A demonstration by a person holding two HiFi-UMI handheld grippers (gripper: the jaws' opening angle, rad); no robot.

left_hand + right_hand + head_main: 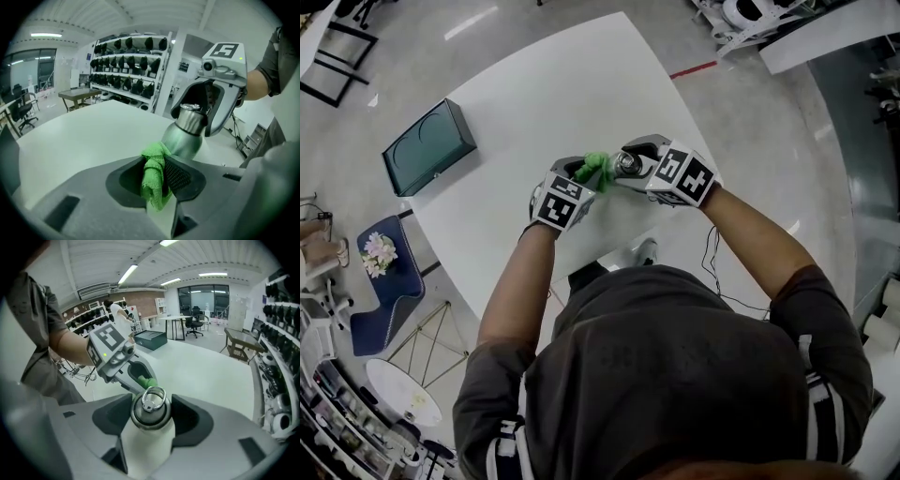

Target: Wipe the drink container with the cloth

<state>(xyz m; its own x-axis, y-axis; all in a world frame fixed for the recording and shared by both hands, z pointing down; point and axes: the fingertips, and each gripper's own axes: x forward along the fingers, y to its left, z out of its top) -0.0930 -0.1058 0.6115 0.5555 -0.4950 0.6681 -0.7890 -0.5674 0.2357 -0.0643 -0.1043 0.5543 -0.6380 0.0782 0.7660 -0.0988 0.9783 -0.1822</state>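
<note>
Both grippers meet above the white table (581, 84). My left gripper (579, 178) (157, 171) is shut on a bunched green cloth (596, 171) (154, 176). The cloth touches the side of the drink bottle (626, 164) (185, 136). That bottle has a pale metal body and a steel cap with a ring (150, 413). My right gripper (634, 167) (150, 420) is shut on its body, cap pointing away from the camera. In the right gripper view the left gripper (136, 376) and the cloth (146, 381) sit just beyond the cap.
A dark green case (428, 147) lies at the table's left corner. A blue chair with flowers (384, 281) stands on the floor at the left. A cable (712, 267) hangs by the table's near edge. Shelves of dark gear (126, 65) line the far wall.
</note>
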